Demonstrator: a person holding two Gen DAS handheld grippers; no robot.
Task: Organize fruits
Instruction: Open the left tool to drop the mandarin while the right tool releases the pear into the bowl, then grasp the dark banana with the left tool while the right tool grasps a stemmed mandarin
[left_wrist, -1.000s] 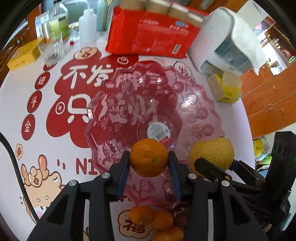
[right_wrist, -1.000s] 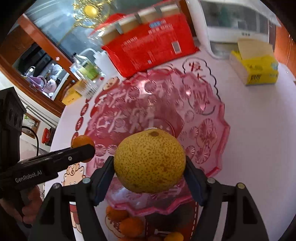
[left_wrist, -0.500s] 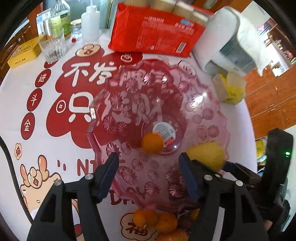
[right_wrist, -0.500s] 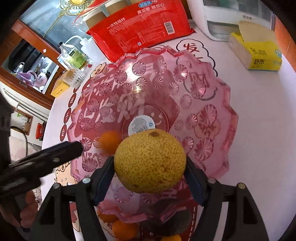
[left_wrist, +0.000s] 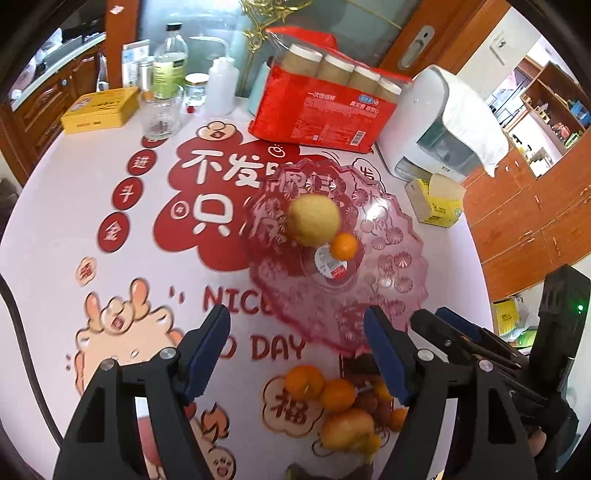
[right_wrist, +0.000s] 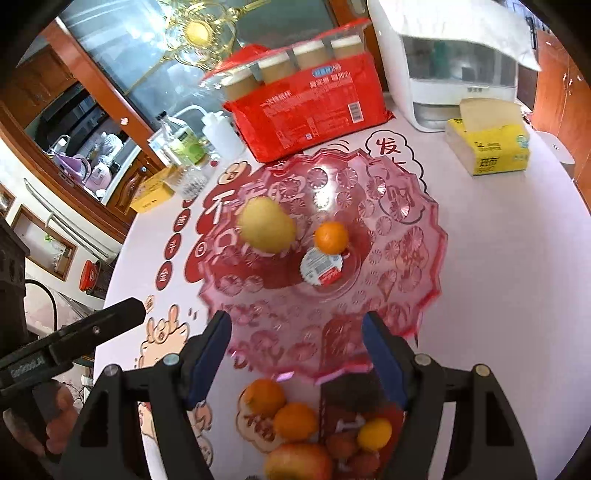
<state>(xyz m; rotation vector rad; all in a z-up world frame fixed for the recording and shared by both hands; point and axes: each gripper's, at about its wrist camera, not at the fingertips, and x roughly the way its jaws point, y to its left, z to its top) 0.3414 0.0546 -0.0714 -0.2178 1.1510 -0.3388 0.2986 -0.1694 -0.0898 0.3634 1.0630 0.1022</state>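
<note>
The yellow pear (right_wrist: 266, 229) lies inside the pink glass dish (right_wrist: 413, 258), on its left slope; its outline is blurred, its longer axis tilted from upper left to lower right in the right wrist view, and which end carries the stem cannot be told. Just beside it, apart by a sliver, sits a small orange (right_wrist: 331, 237) near the dish's centre, touching the round white label (right_wrist: 321, 266) on the dish floor. From the left wrist view the pear (left_wrist: 314, 220) overlaps the orange (left_wrist: 344, 245).

The right gripper (right_wrist: 297, 360) stands wide open with nothing between its blue pads — it hangs over the dish's near rim, touching no fruit. The left gripper (left_wrist: 297, 354) has its jaws just opened and is likewise empty, poised above the tablecloth (left_wrist: 74, 206) at the dish's near edge (left_wrist: 413, 295).

Nearer the cameras a loose heap of fruit (right_wrist: 295, 421) waits on the cloth — oranges, an apple, smaller red ones. Beyond the dish stand a red pack of paper cups (right_wrist: 310, 110), a yellow tissue pack (right_wrist: 491, 147) and a white appliance (right_wrist: 454, 70).
</note>
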